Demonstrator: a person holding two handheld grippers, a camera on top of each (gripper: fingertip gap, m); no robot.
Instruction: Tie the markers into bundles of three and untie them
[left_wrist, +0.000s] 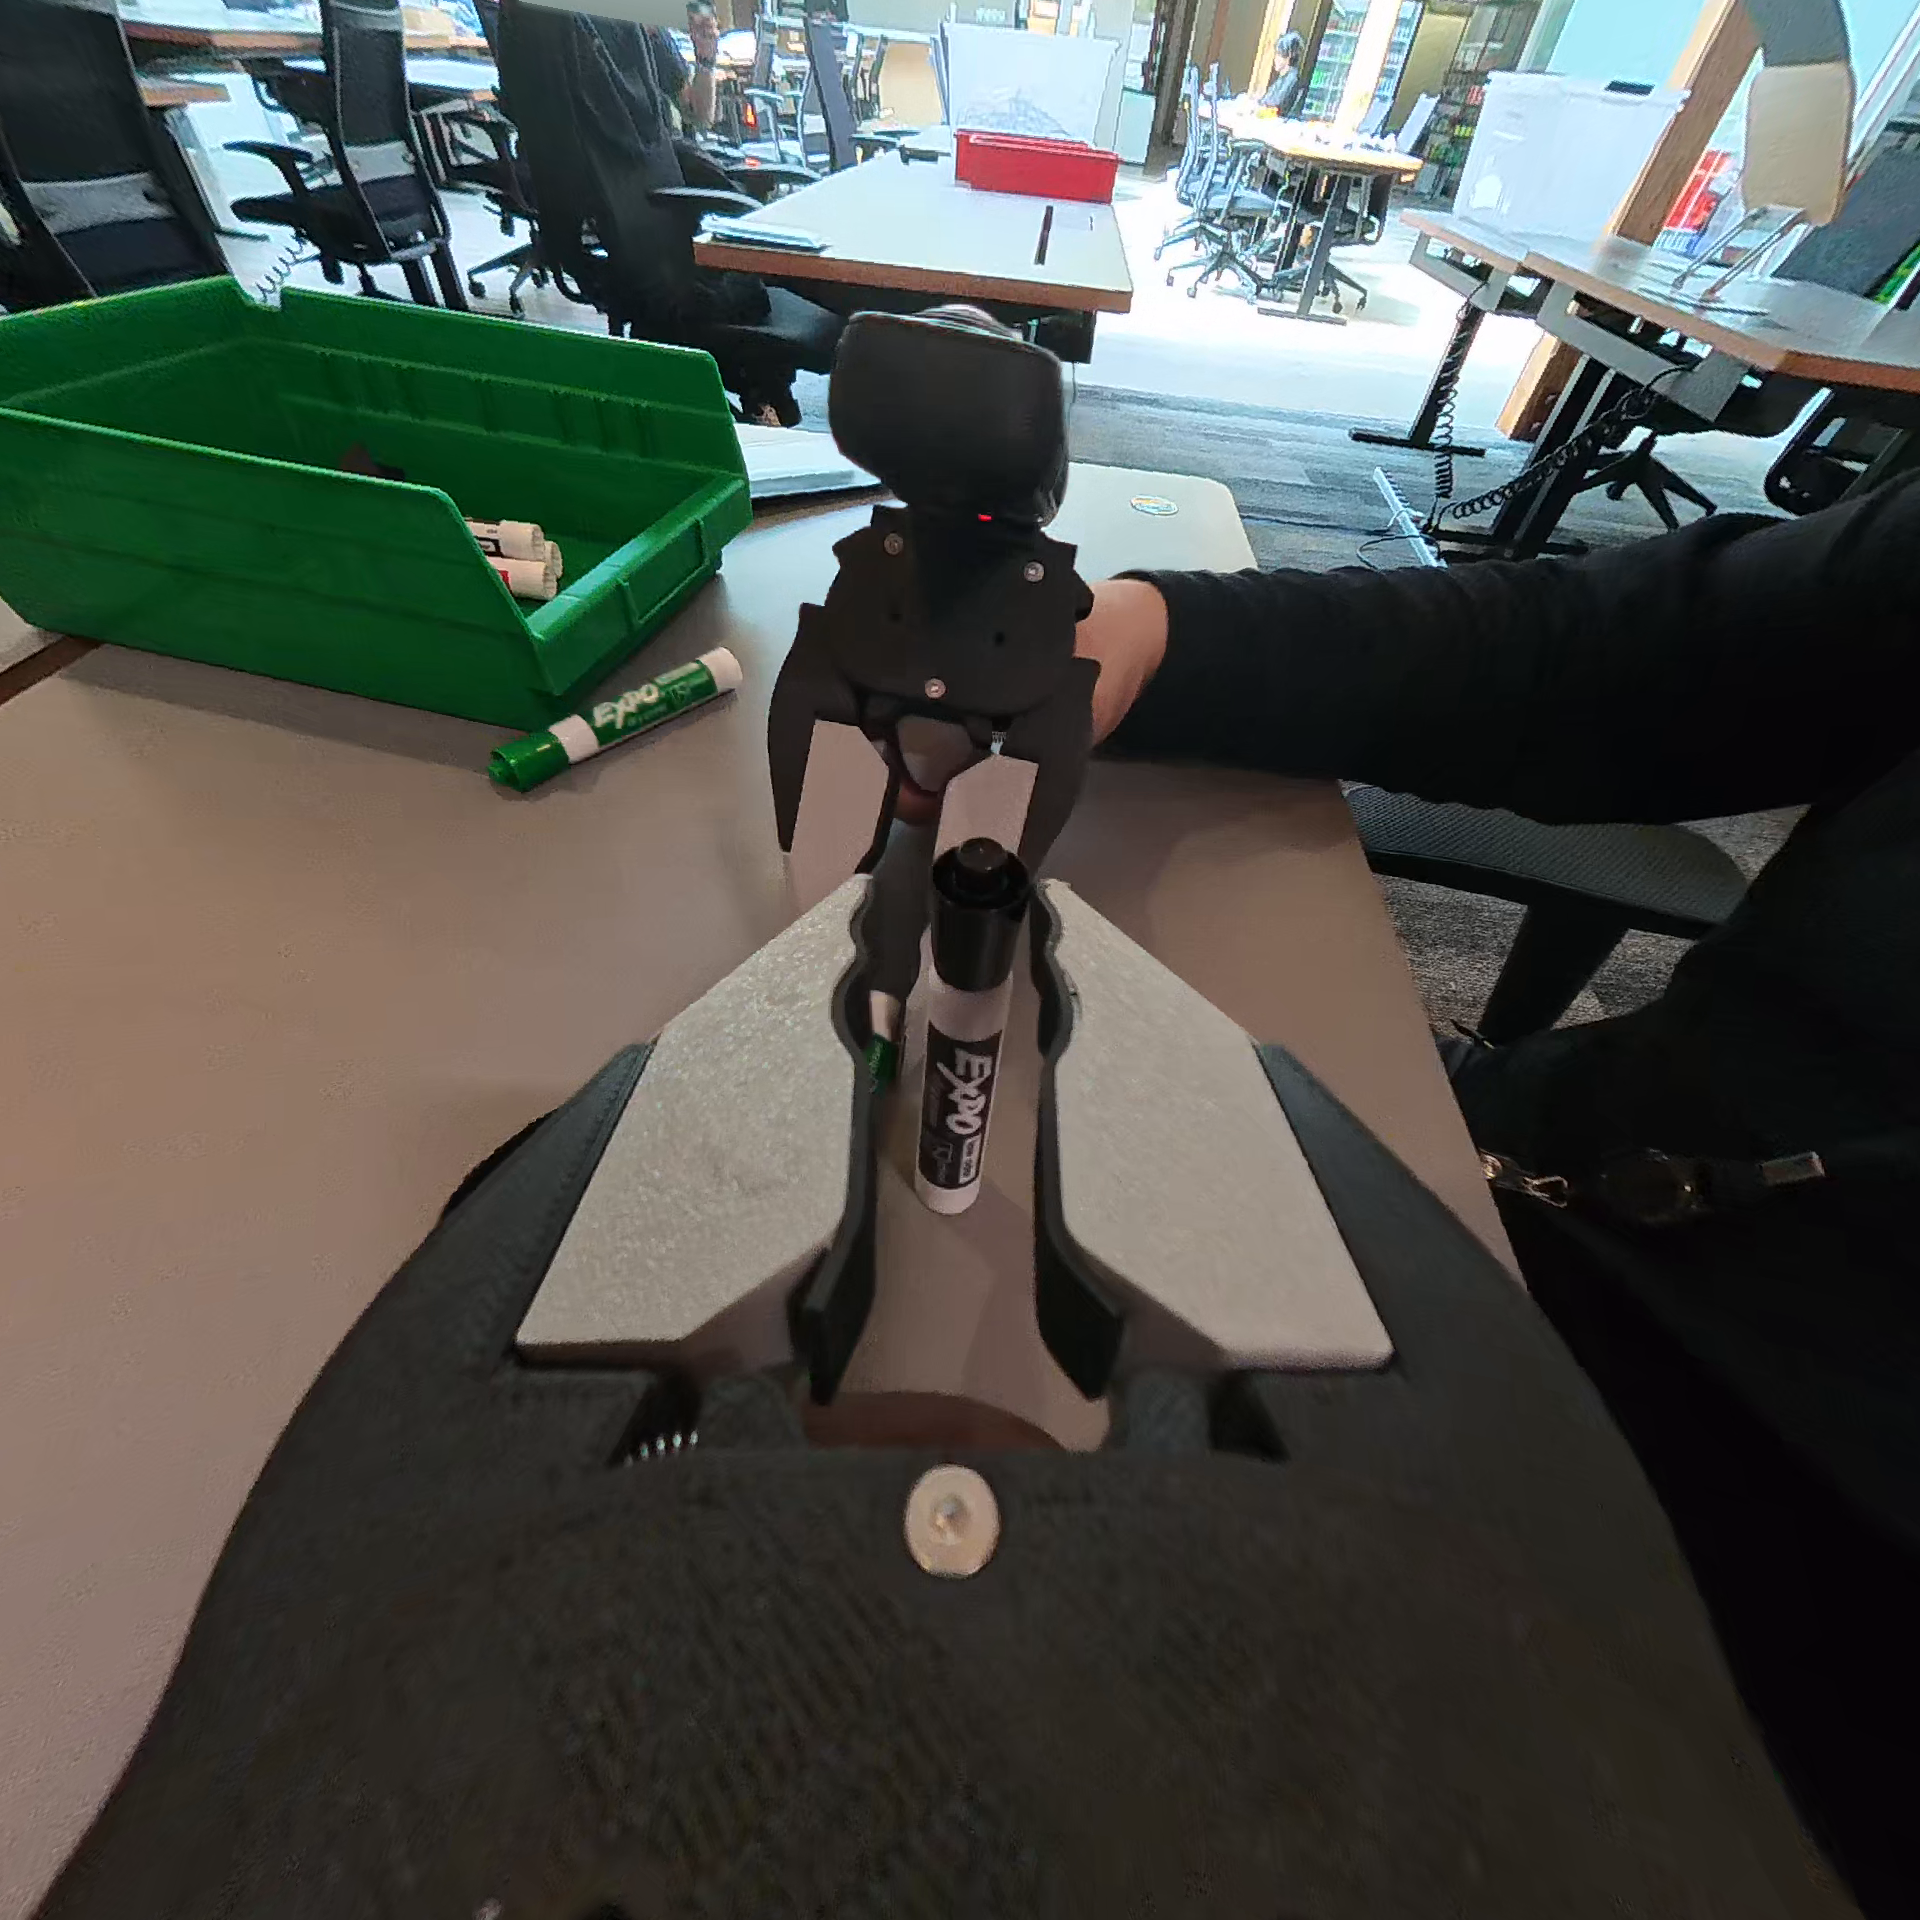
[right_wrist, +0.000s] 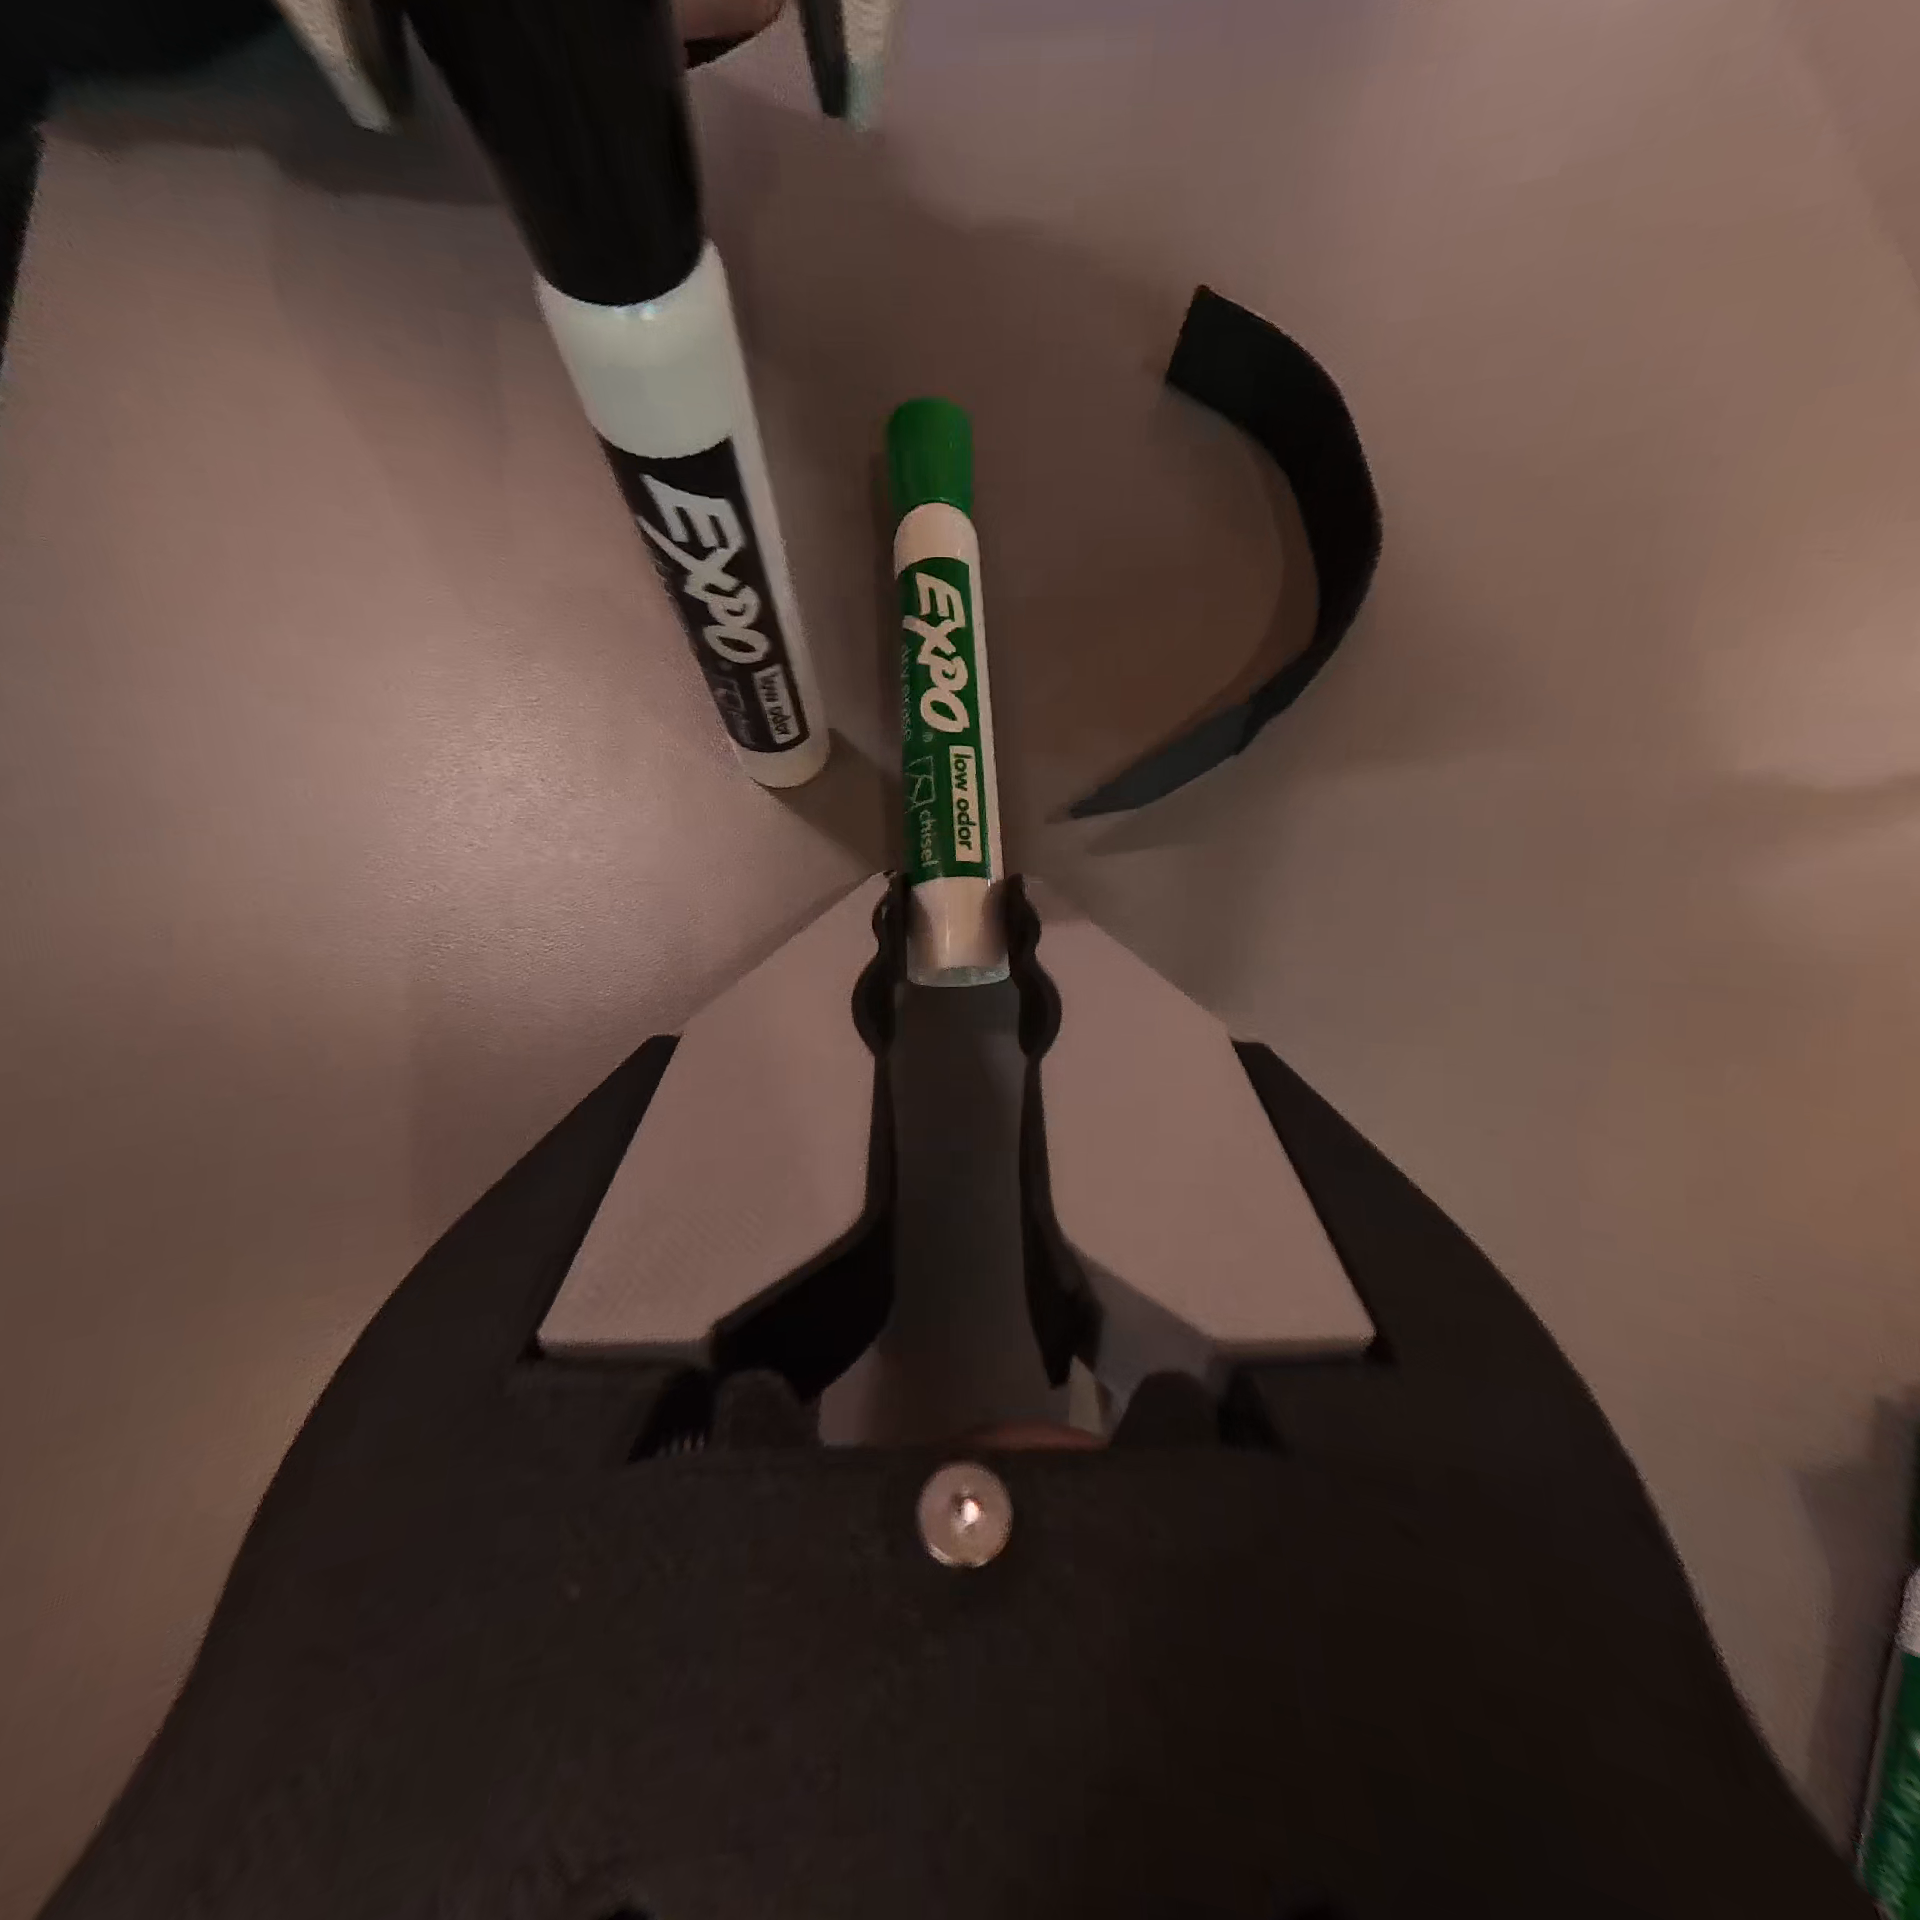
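green marker was pinched at its butt end by the right gripper over the table; the left gripper stood open around a black marker. laying them parallel beside the black strap looked wise.

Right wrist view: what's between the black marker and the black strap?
The green marker, touching neither the black marker nor the strap. The right gripper pinches its tail end. The right wrist view shows this plainly.

bare table lies open leftward; green bin and loose green marker block beyond.
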